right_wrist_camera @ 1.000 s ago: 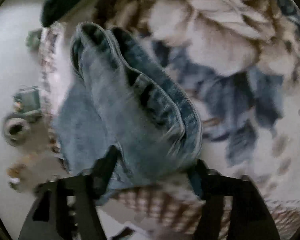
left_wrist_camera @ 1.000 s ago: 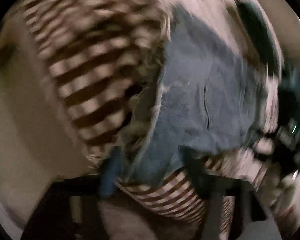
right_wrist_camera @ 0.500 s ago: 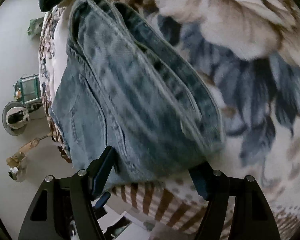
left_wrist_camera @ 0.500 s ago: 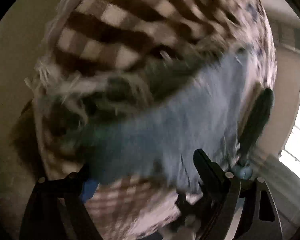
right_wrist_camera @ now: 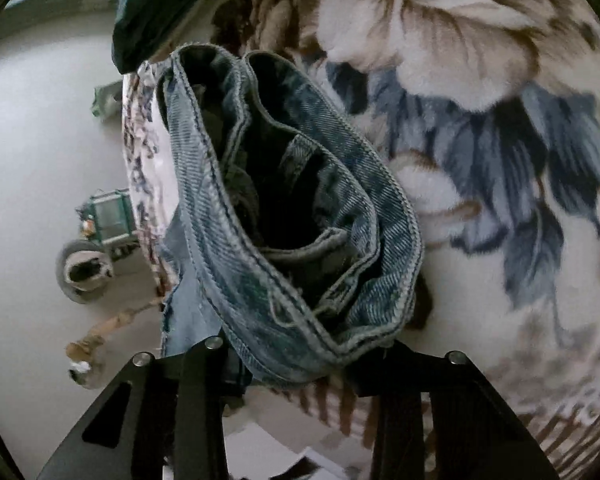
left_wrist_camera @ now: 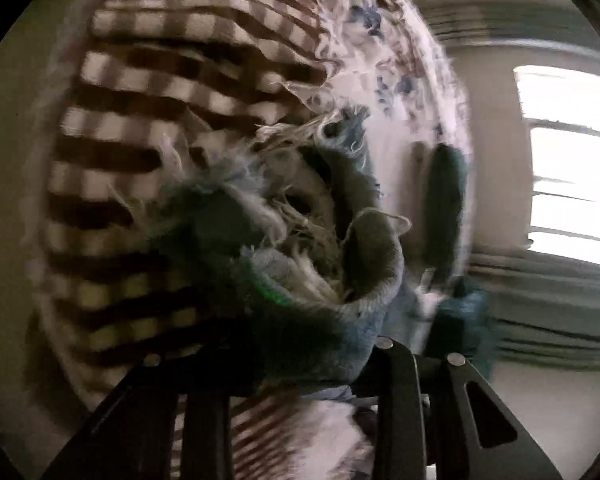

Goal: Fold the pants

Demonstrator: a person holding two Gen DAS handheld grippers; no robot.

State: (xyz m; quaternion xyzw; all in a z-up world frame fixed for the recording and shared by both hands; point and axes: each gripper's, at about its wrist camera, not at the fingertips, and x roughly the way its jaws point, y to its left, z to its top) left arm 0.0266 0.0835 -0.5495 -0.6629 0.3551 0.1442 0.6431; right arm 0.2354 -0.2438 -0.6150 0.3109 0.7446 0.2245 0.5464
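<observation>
The pants are light blue jeans. In the left wrist view my left gripper [left_wrist_camera: 308,364] is shut on the frayed leg hems [left_wrist_camera: 324,240], which bunch up right in front of the camera above the bed. In the right wrist view my right gripper [right_wrist_camera: 296,360] is shut on the waistband [right_wrist_camera: 300,216], which gapes open toward the camera, with the rest of the jeans hanging down behind it. The fingertips of both grippers are hidden by denim.
A brown and white checked blanket [left_wrist_camera: 160,128] and a floral bedspread [right_wrist_camera: 480,140] cover the bed. A dark green garment [right_wrist_camera: 148,8] lies at its edge. Small objects sit on the pale floor [right_wrist_camera: 40,160]. A bright window [left_wrist_camera: 572,160] is on the right.
Both grippers have lifted the jeans off the bed. The flat denim has bunched up close to both cameras, and the waistband now gapes open. The left view has swung toward the window.
</observation>
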